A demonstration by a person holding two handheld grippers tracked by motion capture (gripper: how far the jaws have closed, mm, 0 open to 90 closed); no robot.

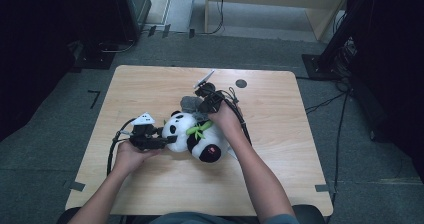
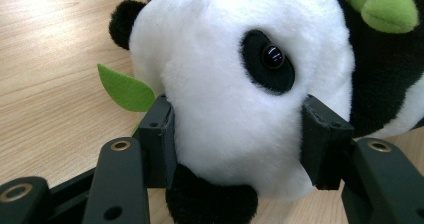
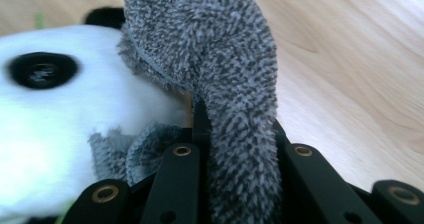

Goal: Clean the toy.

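Table (image 1: 280, 154): pale wood, bearing all items.

Panda plush (image 1: 192, 134): on its side near the table's middle; green leaf (image 2: 125, 90) at its cheek.

Left gripper (image 1: 167, 140): left of the panda plush, jaws clenched on its white head.

Right gripper (image 1: 202, 115): just behind the panda plush, pinching a grey fuzzy cloth (image 3: 220, 84) that touches the head; possibly a towel.

Risk: soft fur yields, so the head could slip free if the cloth drags sideways across it.
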